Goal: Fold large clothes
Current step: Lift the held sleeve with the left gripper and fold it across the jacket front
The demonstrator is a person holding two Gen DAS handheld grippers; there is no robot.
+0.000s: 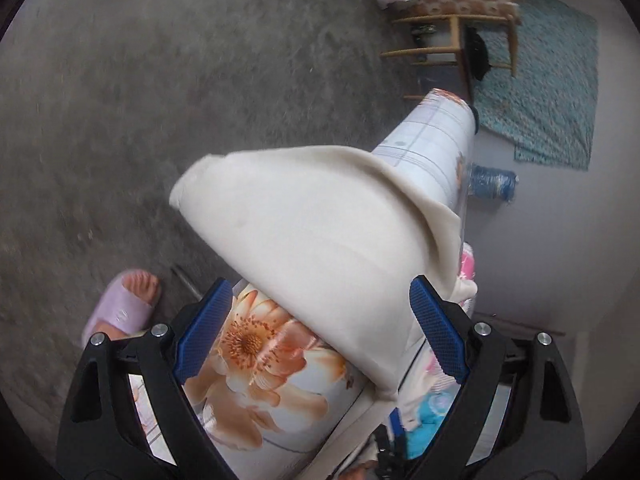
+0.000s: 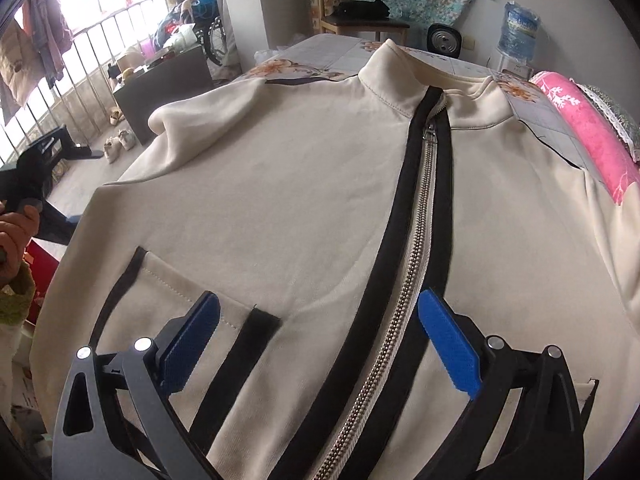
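A cream zip-up jacket (image 2: 304, 200) with black trim lies front up on a bed, collar at the far end, zipper (image 2: 404, 264) closed. My right gripper (image 2: 320, 328) is open just above the jacket's lower front, its jaws on either side of the zipper, holding nothing. My left gripper (image 1: 320, 308) is open over the bed's edge, where a cream part of the jacket (image 1: 312, 232) hangs over the flowered sheet (image 1: 256, 360). Its jaws are wide apart and hold nothing. The left gripper also shows at the left edge of the right wrist view (image 2: 44, 164).
A pink pillow (image 2: 588, 140) lies at the bed's right. A wooden chair (image 2: 360, 8), a water jug (image 2: 518, 32) and a small fan (image 2: 442, 40) stand beyond the bed. The grey floor (image 1: 160, 100) and my foot in a purple slipper (image 1: 124, 308) are left of the bed.
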